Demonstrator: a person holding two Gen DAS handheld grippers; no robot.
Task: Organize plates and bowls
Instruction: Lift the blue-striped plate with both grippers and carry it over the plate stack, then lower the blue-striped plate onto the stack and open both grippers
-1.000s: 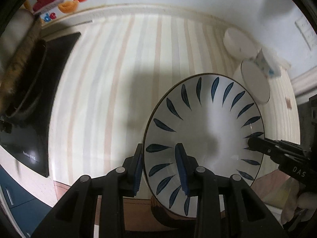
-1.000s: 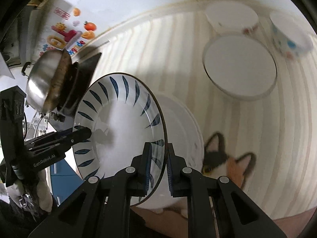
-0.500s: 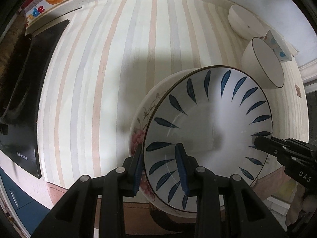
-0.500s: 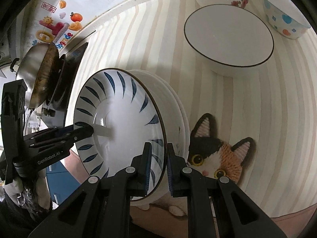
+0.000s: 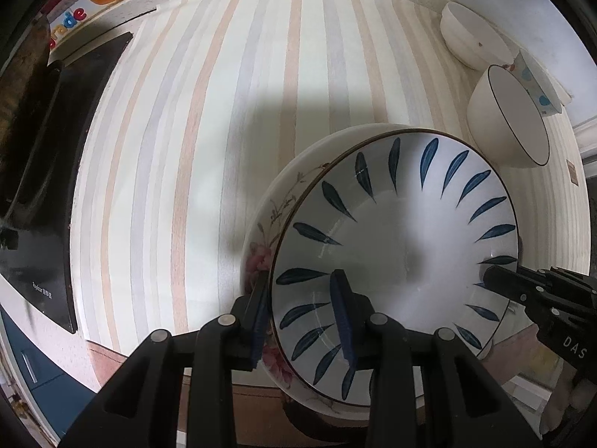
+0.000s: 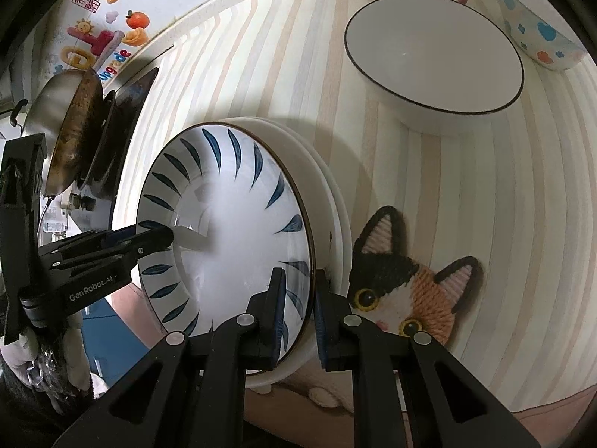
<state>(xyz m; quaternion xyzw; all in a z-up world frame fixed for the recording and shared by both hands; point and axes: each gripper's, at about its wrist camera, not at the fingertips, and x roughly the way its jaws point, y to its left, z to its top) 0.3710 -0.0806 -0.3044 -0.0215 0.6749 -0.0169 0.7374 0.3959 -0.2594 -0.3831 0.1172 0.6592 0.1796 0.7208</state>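
Two grippers hold one blue-leaf plate [image 5: 403, 246] by opposite rims. The left gripper [image 5: 302, 317] has its jaws clamped across the near rim, one pad inside the plate and one outside. The right gripper [image 6: 298, 310] has its jaws clenched on the other rim. The plate sits on top of a floral plate [image 5: 261, 257] on the striped counter [image 5: 209, 119]; whether the two touch cannot be told. A dark-rimmed white bowl [image 6: 433, 63], a spotted bowl [image 6: 537, 33] and a further white bowl [image 5: 474, 37] stand near the wall. A cat picture [image 6: 406, 280] lies beside the stack.
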